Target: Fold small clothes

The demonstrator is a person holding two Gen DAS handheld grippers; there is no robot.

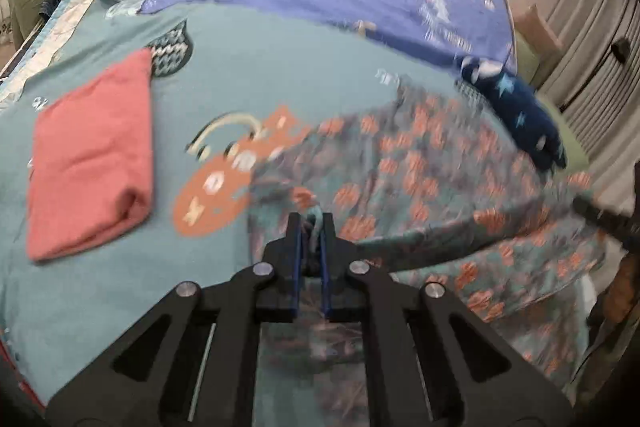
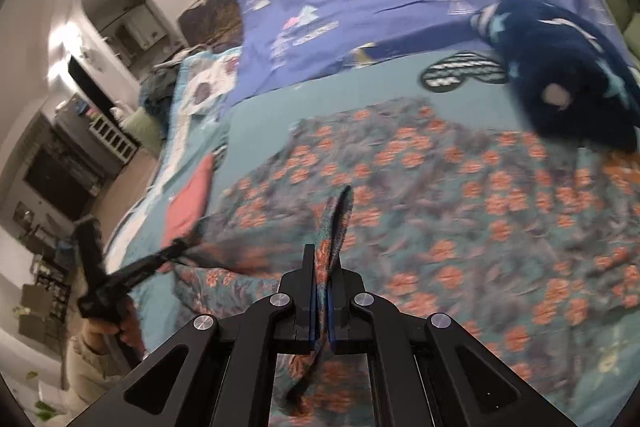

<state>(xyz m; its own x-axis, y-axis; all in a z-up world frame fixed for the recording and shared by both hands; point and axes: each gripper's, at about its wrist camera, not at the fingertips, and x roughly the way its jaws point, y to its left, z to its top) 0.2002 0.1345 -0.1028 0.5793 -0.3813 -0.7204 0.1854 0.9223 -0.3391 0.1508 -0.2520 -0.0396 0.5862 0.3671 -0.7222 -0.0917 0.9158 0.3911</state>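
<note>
- Left tongs [image 1: 311,223] pinched the floral garment [image 1: 432,163] at one edge; right tongs [image 2: 323,263] gripped another fold.
- Garment lay spread on the bed [image 1: 256,67], stretching away ahead of both tongs, right of the pink fold [image 1: 92,155].

Motion blur smears the floral garment [image 1: 440,163] pretty badly, so its shape past the left gripper [image 1: 311,223] can't be made out. Its near edge is hidden under the claw body. The navy star-print item [image 2: 560,67] ahead-right of the right gripper [image 2: 324,259] is blurry too.
</note>
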